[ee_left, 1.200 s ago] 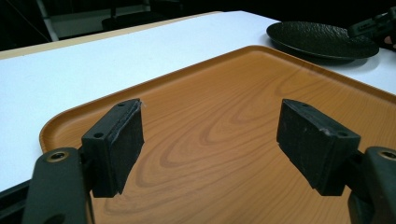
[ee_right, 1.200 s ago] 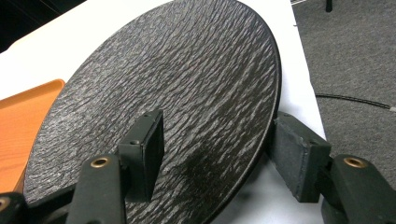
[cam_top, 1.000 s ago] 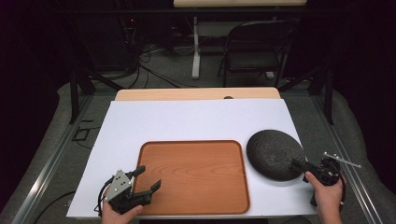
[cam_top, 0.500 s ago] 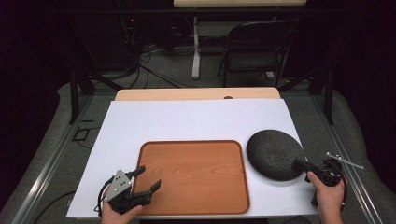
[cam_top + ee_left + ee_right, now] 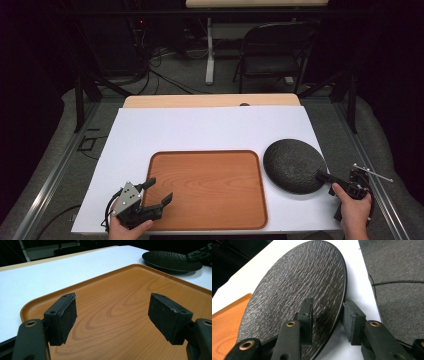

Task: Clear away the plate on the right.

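A round black textured plate [image 5: 294, 165] [image 5: 294, 295] lies on the white table cover, right of a wooden tray [image 5: 205, 187] [image 5: 120, 302]. My right gripper [image 5: 325, 177] [image 5: 326, 315] holds the plate's near right rim: one jaw lies on the top surface and the other presses the rim from outside. The plate rests flat on the table. My left gripper [image 5: 159, 192] [image 5: 112, 315] hovers over the tray's near left corner, open wide with nothing between its pads. The plate [image 5: 172, 260] also lies beyond the tray's far edge in the left gripper view.
The white cover [image 5: 210, 130] spans the table, with bare room behind the tray. A wooden strip [image 5: 210, 100] runs along the far edge. Grey carpet [image 5: 397, 270] lies close past the right edge. A folding chair [image 5: 277, 55] and cables stand beyond.
My right gripper has edged slightly left onto the plate's rim. The left gripper, tray and plate have not moved.
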Tool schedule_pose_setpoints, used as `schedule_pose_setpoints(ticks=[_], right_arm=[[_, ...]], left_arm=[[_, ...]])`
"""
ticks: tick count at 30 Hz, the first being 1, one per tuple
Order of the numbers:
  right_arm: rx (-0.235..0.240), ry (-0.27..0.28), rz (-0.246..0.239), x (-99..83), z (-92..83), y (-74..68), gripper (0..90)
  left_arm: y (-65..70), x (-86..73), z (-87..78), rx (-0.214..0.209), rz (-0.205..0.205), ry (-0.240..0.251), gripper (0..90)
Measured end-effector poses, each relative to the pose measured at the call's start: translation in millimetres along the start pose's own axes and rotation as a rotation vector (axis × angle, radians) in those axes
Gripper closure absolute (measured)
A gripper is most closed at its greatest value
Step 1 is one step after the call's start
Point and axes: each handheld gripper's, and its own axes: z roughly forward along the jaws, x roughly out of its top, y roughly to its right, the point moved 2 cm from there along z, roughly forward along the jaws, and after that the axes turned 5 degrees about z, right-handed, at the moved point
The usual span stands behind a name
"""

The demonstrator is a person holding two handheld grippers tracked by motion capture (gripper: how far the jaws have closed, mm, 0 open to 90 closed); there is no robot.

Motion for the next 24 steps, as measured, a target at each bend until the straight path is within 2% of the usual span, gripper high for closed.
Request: schedule_pose_setpoints(ticks=[6, 7, 13, 24], right_arm=[[-0.008, -0.006, 0.004, 0.8, -1.3, 0.7, 69.4], [-0.007, -0.012, 0.024, 1.2, -2.5, -0.1, 70.6], [0.019, -0.004, 0.055, 3.7, -6.6, -2.4, 74.3], [0.033, 0.015, 0.034, 6.9, -12.2, -9.7, 76.3]], left_arm=[[-0.3, 0.0, 0.1, 0.000, 0.002, -0.001, 23.3], [-0.4, 0.0, 0.0, 0.000, 0.003, -0.001, 23.3], [-0.4, 0.1, -0.3, -0.002, 0.002, -0.003, 23.3], [-0.4, -0.1, 0.3, 0.002, 0.000, -0.003, 23.3]])
